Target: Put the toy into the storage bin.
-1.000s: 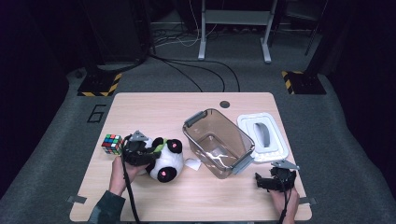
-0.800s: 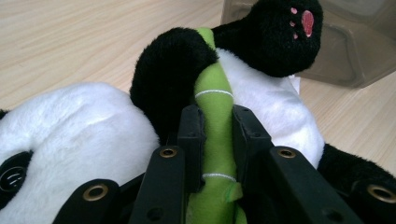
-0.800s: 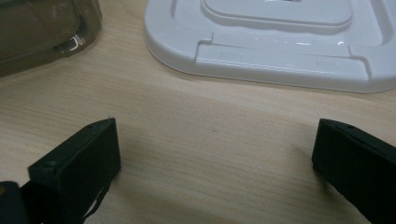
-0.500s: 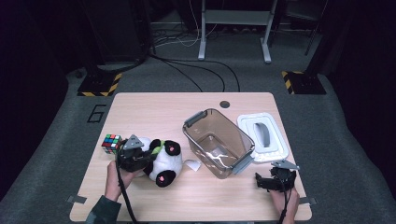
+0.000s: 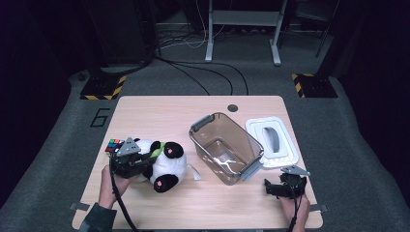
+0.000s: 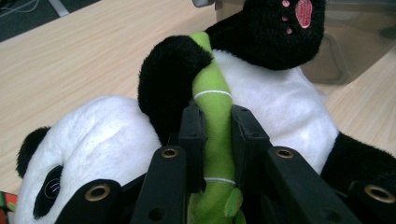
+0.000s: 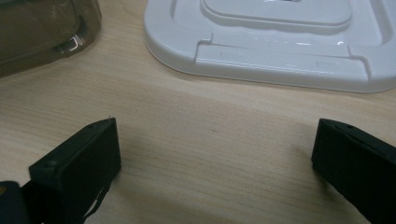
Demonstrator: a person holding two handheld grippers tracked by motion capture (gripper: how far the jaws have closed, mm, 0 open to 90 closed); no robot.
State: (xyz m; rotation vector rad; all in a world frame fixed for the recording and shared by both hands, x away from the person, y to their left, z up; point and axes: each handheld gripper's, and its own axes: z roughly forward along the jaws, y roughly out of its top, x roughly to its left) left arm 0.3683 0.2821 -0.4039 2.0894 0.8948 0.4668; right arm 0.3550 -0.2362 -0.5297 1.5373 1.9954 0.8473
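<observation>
The left gripper [image 5: 140,159] hides part of the panda [image 5: 164,164] — its face cannot be made out. The puzzle cube [image 5: 114,145] sits half covered behind the gripper.

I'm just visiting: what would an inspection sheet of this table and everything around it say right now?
Surface: wooden table, round hole near the far edge.
Job's things: plush panda lying at the left; clear bin open, its white lid beside it.
Clutter: puzzle cube behind the panda.
Grippers: left hand-held gripper clamped on the panda's green bamboo stalk; right hand-held gripper open above bare wood.
Cables: one trails from each gripper; more on the floor beyond.
Surroundings: grey carpet, striped stand feet, a metal frame.
</observation>
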